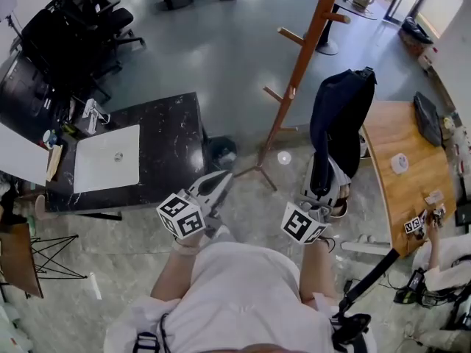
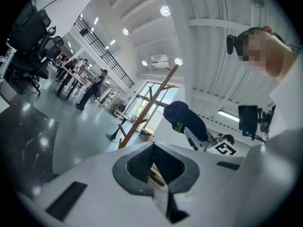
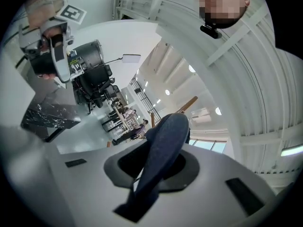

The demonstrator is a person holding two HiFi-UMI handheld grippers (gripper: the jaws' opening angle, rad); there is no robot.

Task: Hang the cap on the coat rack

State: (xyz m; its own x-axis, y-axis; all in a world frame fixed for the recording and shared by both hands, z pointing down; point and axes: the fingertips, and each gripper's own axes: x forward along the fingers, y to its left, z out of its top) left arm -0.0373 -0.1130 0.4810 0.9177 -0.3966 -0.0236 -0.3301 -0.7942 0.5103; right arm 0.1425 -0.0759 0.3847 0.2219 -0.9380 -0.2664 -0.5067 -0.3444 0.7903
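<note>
Cap point(image 1: 340, 120) status: clamped in the right tongs point(image 1: 324, 186) and held in the air just right of the coat rack point(image 1: 303, 54) pole. It is apart from the pole and no peg is touched. The left tongs point(image 1: 218, 186) are seen closed, tips together, nothing between them. Hanging is not yet done.

Handling, as judged:
- Dark fabric, light and soft. The crown looks limp rather than shaped, so flopping and swinging are expected.
- Not fragile and not slippery, so a firm pinch should be enough.
- The brim is likely the only stiff part.

Which part is pinched cannot be told. In the right gripper view only a dark blue band is shown running through the tongs.

Grip advice: the hold is best kept at the brim or rear edge, so the crown opening is left free to be dropped over a peg point(image 1: 291, 35). Snagging of loose fabric on the lower pegs is to be watched.
</note>
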